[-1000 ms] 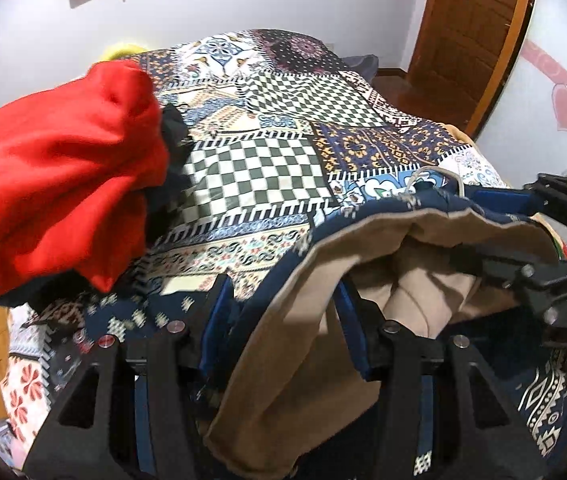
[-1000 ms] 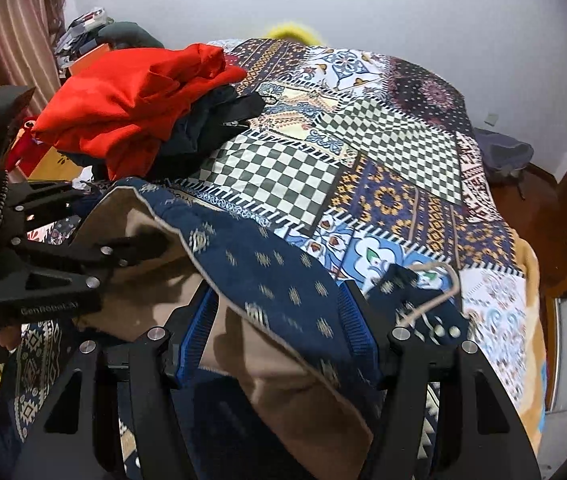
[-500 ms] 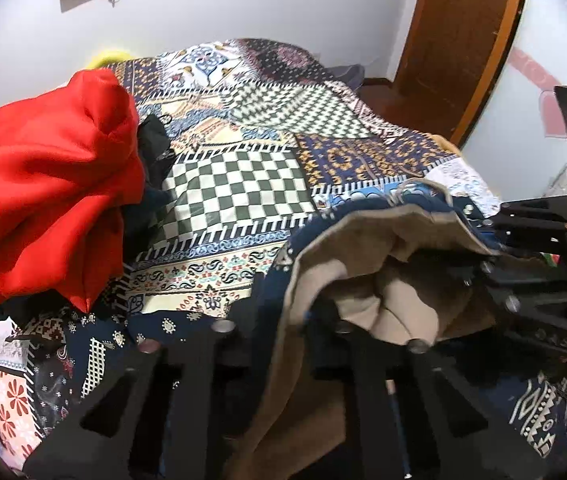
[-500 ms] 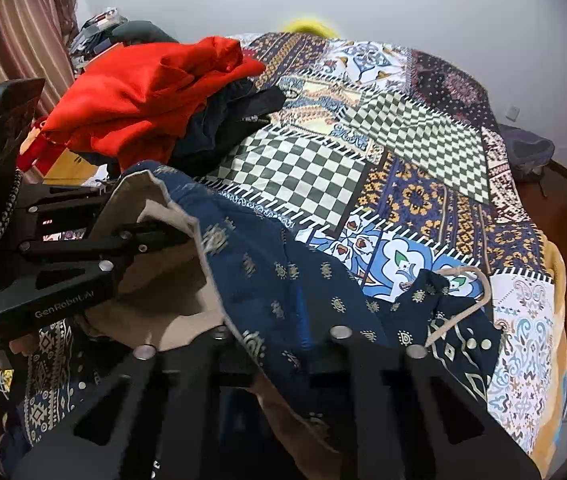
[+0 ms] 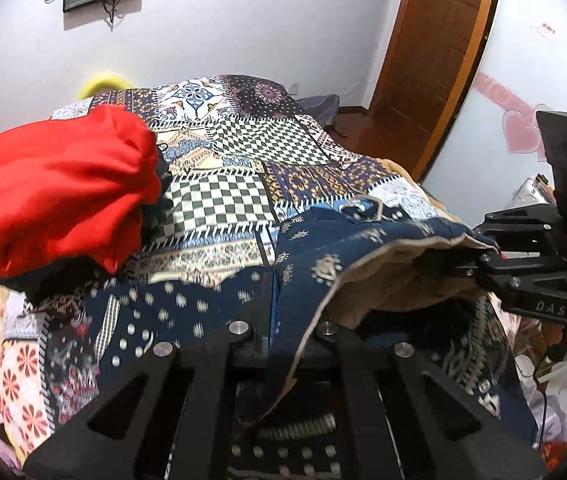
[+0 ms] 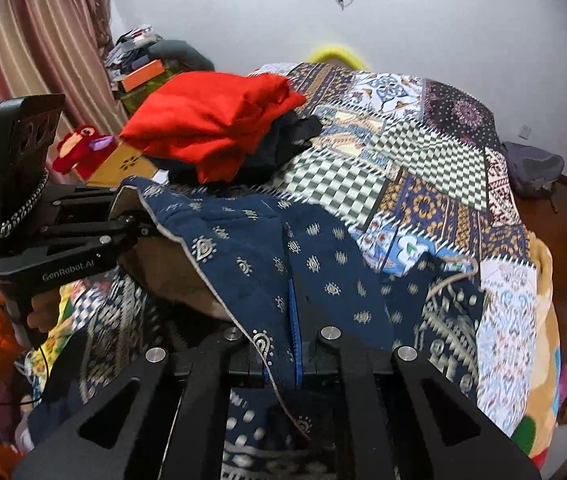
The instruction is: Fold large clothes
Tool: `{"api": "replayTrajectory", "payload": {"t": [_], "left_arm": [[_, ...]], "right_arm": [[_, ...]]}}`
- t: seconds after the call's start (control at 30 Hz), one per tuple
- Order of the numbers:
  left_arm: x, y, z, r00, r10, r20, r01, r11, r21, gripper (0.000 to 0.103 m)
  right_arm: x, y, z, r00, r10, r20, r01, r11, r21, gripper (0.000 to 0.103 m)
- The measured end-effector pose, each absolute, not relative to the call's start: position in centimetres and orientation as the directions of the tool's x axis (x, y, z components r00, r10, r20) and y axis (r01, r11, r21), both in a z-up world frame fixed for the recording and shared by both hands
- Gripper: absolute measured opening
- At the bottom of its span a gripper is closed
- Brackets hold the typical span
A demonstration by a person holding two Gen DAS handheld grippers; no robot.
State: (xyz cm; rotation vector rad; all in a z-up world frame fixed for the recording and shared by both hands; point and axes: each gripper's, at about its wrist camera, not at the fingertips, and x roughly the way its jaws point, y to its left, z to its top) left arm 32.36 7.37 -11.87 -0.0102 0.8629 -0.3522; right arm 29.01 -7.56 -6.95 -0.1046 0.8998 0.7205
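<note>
Navy cloth with small pale motifs and a tan lining, the large garment (image 6: 323,256) is gathered at the near end of the bed (image 6: 435,160), its body draped over the patchwork cover and running away toward the far right, where a cord loop lies on it. One edge is raised off the bed between the two tools, so its long axis at this moment runs left to right across the near side.

Left gripper (image 5: 273,304) has its fingers closed flat on the navy edge, the tan lining hanging just to its right. Right gripper (image 6: 291,320) is likewise pinched closed on the same edge; in the left view it appears at the right, its fingers clamped on the lining side. Both hold the cloth, near each other, with the fabric sagging between them.

Most of the garment lies beyond and below the fingers, so the fold probably turns on carrying this held edge away over the far part. Red clothing (image 5: 59,188) is piled at the far left, close enough to crowd the spread.
</note>
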Motion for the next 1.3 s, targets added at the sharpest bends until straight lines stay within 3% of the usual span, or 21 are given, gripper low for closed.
{"api": "replayTrajectory", "payload": {"t": [0.27, 0.37, 0.43, 0.53, 0.7, 0.83, 1.1, 1.3], "left_arm": [[27.9, 7.0, -14.0, 0.525, -0.307, -0.793, 0.313, 0.937, -0.156, 0.005], [26.8, 6.6, -15.5, 0.495, -0.279, -0.823, 0.303, 0.943, -0.137, 0.017], [26.0, 6.4, -16.3, 0.487, -0.255, -0.835, 0.3, 0.947, -0.114, 0.033], [25.0, 6.1, -17.2, 0.494, -0.209, -0.844, 0.284, 0.956, -0.071, 0.044], [24.0, 6.5, -18.6, 0.467, -0.196, -0.862, 0.252, 0.964, -0.083, 0.052], [22.9, 6.9, -19.3, 0.457, -0.165, -0.874, 0.227, 0.972, -0.064, 0.057], [21.1, 7.9, -15.9, 0.503, -0.159, -0.849, 0.233, 0.971, -0.044, 0.062], [21.4, 8.1, -11.9, 0.588, -0.148, -0.795, 0.249, 0.968, 0.004, 0.073]], "right_arm": [[24.8, -7.7, -8.7, 0.325, 0.531, -0.783, -0.641, 0.732, 0.23, 0.008], [23.9, -8.0, -10.0, 0.302, 0.517, -0.801, -0.621, 0.744, 0.247, 0.008], [23.5, -8.2, -10.6, 0.304, 0.498, -0.812, -0.605, 0.759, 0.239, 0.008], [22.9, -8.2, -11.0, 0.298, 0.48, -0.825, -0.6, 0.766, 0.229, 0.011], [21.9, -8.2, -11.4, 0.263, 0.465, -0.845, -0.605, 0.762, 0.231, 0.032], [20.6, -8.6, -10.8, 0.277, 0.474, -0.836, -0.62, 0.753, 0.221, 0.037], [19.5, -9.8, -7.5, 0.358, 0.502, -0.787, -0.622, 0.757, 0.2, 0.039], [19.8, -10.6, -4.5, 0.472, 0.502, -0.725, -0.607, 0.781, 0.146, 0.045]]}}
